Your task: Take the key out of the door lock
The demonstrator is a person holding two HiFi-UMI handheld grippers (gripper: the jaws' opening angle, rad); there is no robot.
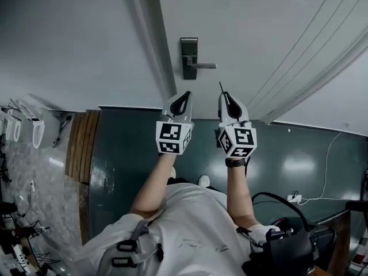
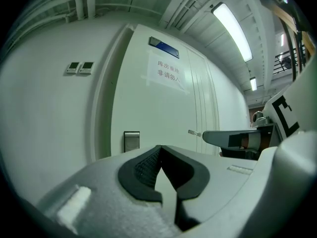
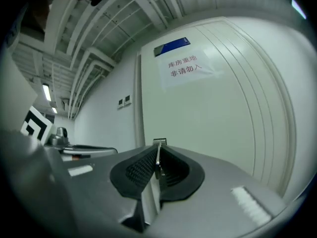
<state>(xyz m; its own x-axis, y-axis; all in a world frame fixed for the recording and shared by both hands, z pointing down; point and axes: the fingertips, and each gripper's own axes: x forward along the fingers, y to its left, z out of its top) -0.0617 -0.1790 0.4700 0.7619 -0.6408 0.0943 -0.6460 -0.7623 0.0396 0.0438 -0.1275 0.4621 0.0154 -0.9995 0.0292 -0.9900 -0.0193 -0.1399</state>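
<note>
The white door (image 1: 241, 33) carries a dark lock plate (image 1: 189, 56) with a lever handle (image 1: 202, 65); both grippers are held short of it. My right gripper (image 1: 225, 95) is shut on a thin metal key (image 1: 220, 87), whose blade pokes out past the tips toward the door. In the right gripper view the key (image 3: 157, 160) stands edge-on between the pads of the gripper (image 3: 157, 148), with the lock plate (image 3: 159, 141) straight beyond. My left gripper (image 1: 185, 95) is beside it, shut with nothing in it (image 2: 159, 150). The lock plate (image 2: 131, 141) shows ahead.
A paper notice (image 2: 168, 72) and a blue sign (image 2: 164, 46) hang on the door. Two wall controls (image 2: 80, 67) sit left of the frame. On the dark floor lie a wooden strip (image 1: 80, 145) at the left and a white cable with power strip (image 1: 294, 198) at the right.
</note>
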